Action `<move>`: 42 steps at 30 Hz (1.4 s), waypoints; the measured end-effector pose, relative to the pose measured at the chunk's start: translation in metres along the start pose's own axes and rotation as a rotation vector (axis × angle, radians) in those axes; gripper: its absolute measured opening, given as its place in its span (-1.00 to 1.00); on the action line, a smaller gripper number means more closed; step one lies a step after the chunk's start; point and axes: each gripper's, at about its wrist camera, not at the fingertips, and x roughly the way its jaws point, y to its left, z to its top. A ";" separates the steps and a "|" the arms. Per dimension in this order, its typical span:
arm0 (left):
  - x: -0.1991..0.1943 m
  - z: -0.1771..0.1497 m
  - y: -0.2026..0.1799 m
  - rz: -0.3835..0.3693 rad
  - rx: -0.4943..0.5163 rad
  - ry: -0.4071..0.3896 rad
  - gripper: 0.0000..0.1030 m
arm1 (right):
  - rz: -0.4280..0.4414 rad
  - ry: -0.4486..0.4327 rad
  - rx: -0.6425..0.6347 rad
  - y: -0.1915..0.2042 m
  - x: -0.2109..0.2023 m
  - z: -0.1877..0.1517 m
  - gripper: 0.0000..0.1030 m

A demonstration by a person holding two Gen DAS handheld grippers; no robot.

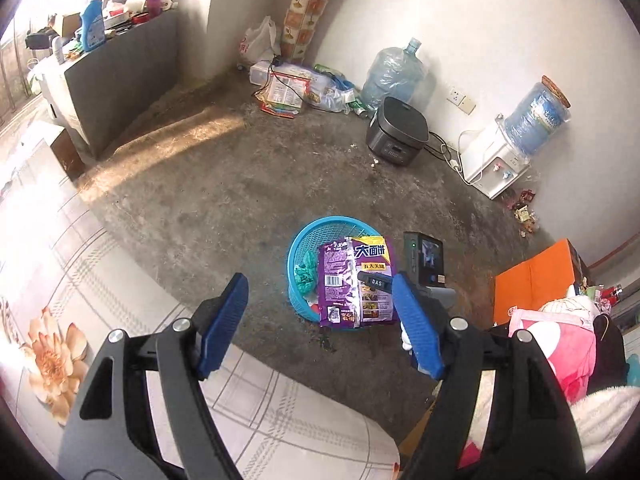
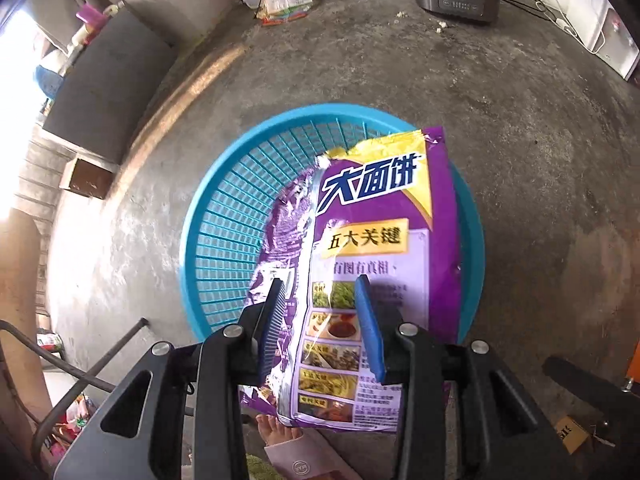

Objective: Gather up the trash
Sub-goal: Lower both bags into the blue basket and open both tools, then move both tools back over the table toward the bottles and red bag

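A purple noodle bag [image 2: 372,264] hangs over the blue plastic basket [image 2: 228,224] on the concrete floor. My right gripper [image 2: 320,300] has its jaws partly apart on either side of the bag's lower part; whether they still pinch it is unclear. In the left wrist view the same bag [image 1: 356,280] stands across the basket [image 1: 308,236], with the right gripper [image 1: 380,282] at its right edge. Green trash [image 1: 305,276] lies inside the basket. My left gripper [image 1: 320,312] is open and empty, above a patterned bedsheet [image 1: 100,288], short of the basket.
A rice cooker [image 1: 396,132], water jug [image 1: 394,74], water dispenser [image 1: 504,160] and a pile of wrappers [image 1: 288,92] line the far wall. An orange box [image 1: 532,280] and pink clothes [image 1: 560,340] are at the right. A foot in a slipper [image 2: 296,448] is below the bag.
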 end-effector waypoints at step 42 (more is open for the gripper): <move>-0.231 -0.164 0.118 0.214 -0.390 -0.411 0.45 | 0.438 -0.358 -0.196 0.084 -0.261 -0.061 0.18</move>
